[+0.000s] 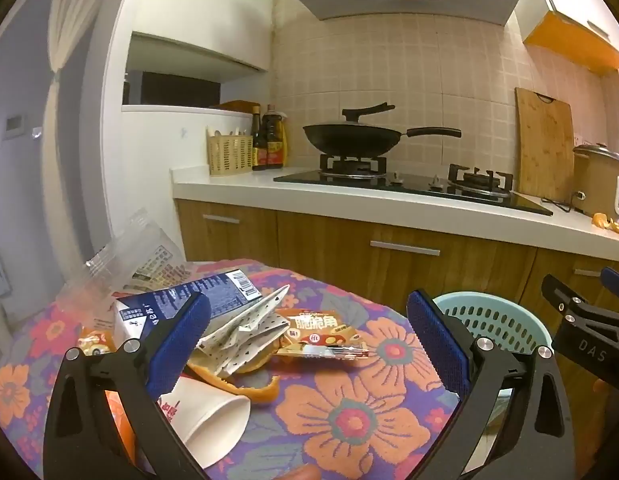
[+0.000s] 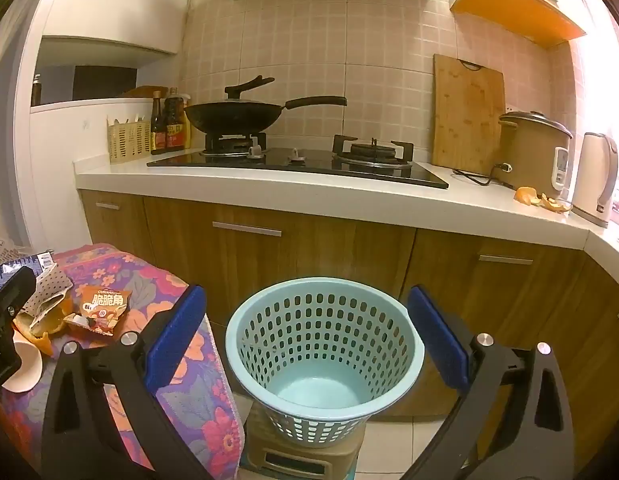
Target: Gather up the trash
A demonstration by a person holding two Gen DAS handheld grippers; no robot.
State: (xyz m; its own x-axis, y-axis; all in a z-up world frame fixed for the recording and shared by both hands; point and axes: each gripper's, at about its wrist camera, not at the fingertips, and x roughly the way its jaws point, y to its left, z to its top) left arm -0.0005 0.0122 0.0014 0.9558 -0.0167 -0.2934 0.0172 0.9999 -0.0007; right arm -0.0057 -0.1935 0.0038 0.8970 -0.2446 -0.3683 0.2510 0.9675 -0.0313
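Note:
Trash lies on a flowered tablecloth [image 1: 349,412]: an orange snack packet [image 1: 321,334], crumpled dotted paper [image 1: 245,328], orange peel [image 1: 237,384], a white paper cup [image 1: 213,428] on its side, a blue carton [image 1: 197,300] and clear plastic wrap [image 1: 129,260]. My left gripper [image 1: 309,344] hovers open over the pile, nothing between its blue pads. A pale blue perforated bin [image 2: 323,352] stands empty on a stool to the right of the table. My right gripper [image 2: 309,340] is open in front of the bin, holding nothing. The snack packet [image 2: 103,312] also shows at left.
Behind runs a kitchen counter [image 2: 309,196] with a gas hob, a black wok [image 2: 237,114], sauce bottles, a cutting board [image 2: 467,116], a rice cooker [image 2: 535,152], a kettle [image 2: 595,178] and more orange peel [image 2: 537,198]. Wooden cabinet doors stand below.

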